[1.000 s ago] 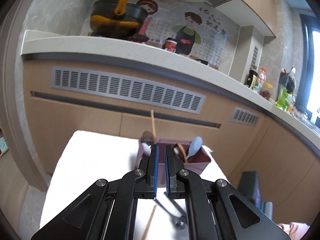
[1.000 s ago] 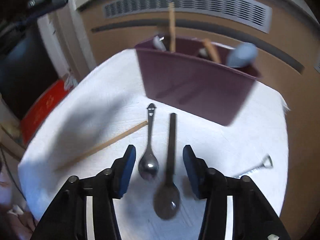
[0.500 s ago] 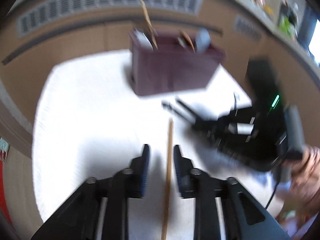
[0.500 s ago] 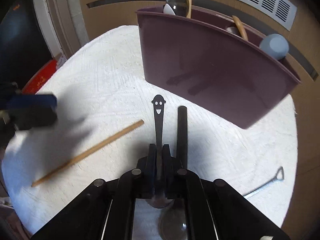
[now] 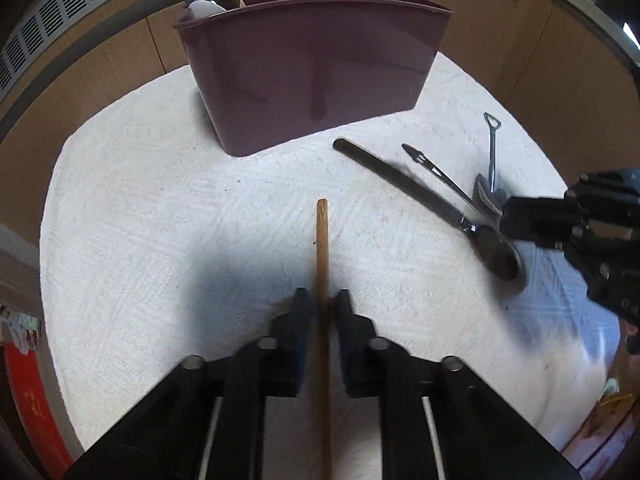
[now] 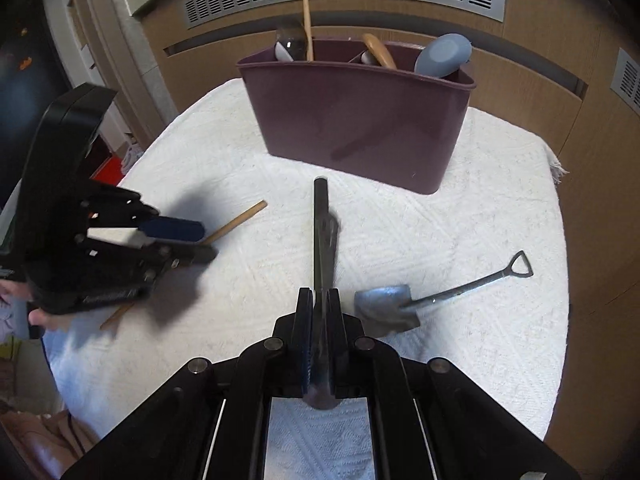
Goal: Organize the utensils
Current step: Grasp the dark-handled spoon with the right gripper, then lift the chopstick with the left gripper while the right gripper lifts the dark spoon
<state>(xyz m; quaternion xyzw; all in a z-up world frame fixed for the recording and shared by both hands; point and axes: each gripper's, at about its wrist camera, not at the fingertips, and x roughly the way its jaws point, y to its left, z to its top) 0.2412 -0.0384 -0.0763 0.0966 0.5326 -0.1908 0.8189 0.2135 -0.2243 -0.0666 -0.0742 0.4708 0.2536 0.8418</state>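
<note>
L tongs [image 5: 321,312] narrow, straddling the wooden chopstick [image 5: 321,248] mid-tabletop [image 5: 140,200], not yet pinching. R tongs [image 6: 319,308] clamped on the small spoon [image 6: 325,264], raised beside the black spoon [image 6: 320,200]. Risk: thin stick rolls as pads close; spoon pivots, fouls holder [image 6: 360,136] rim near far edge.

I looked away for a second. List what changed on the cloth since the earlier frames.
The left tongs, shut and raised a second ago, dropped and opened astride the wooden chopstick. The right tongs, open above two spoons, closed on the small metal spoon. The purple holder, black-handled spoon and shovel-shaped spoon stayed put.
</note>
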